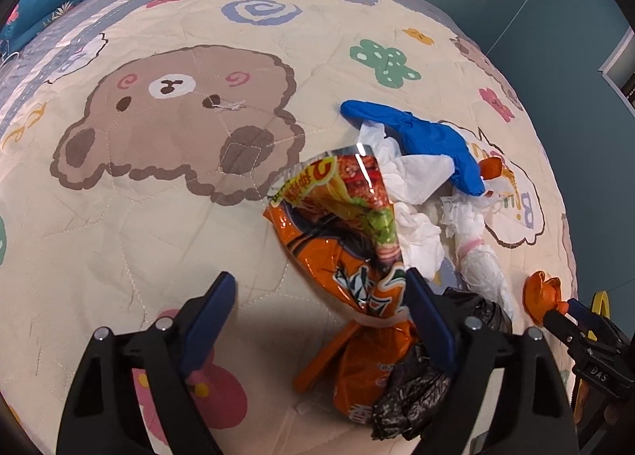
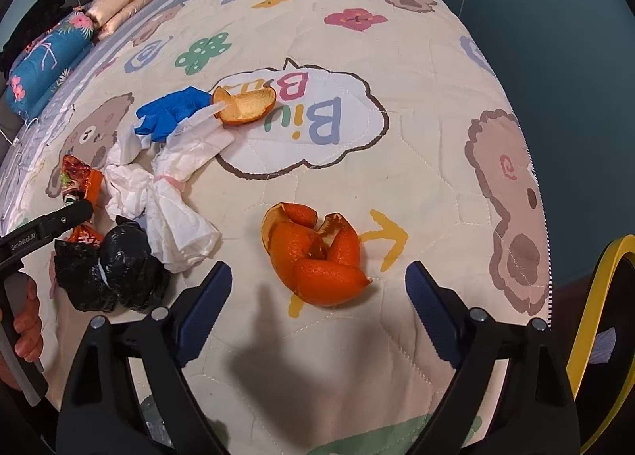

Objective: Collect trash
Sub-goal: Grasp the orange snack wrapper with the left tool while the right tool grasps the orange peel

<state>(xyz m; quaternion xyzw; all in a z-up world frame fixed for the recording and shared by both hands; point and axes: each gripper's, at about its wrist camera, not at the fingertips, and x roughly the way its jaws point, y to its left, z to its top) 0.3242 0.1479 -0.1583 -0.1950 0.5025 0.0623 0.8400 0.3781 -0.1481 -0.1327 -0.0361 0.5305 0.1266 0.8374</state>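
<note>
Trash lies on a cartoon bear quilt [image 1: 158, 217]. An orange noodle wrapper [image 1: 349, 256] tied with a white band lies between my left gripper's [image 1: 319, 284] open fingers, nearer the right one. Beside it are a black bag [image 1: 416, 395], white tissues [image 1: 416, 193] and a blue glove [image 1: 428, 137]. In the right wrist view my right gripper [image 2: 319, 276] is open, with a large orange peel [image 2: 317, 256] on the quilt just ahead between the fingers. A second peel [image 2: 246, 106] lies farther off by the glove [image 2: 174, 114].
Folded bedding and a blue floral pillow [image 2: 43, 70] sit at the bed's far left. The bed edge drops to a teal floor on the right. A yellow-rimmed bin [image 2: 603, 316] stands by the right edge.
</note>
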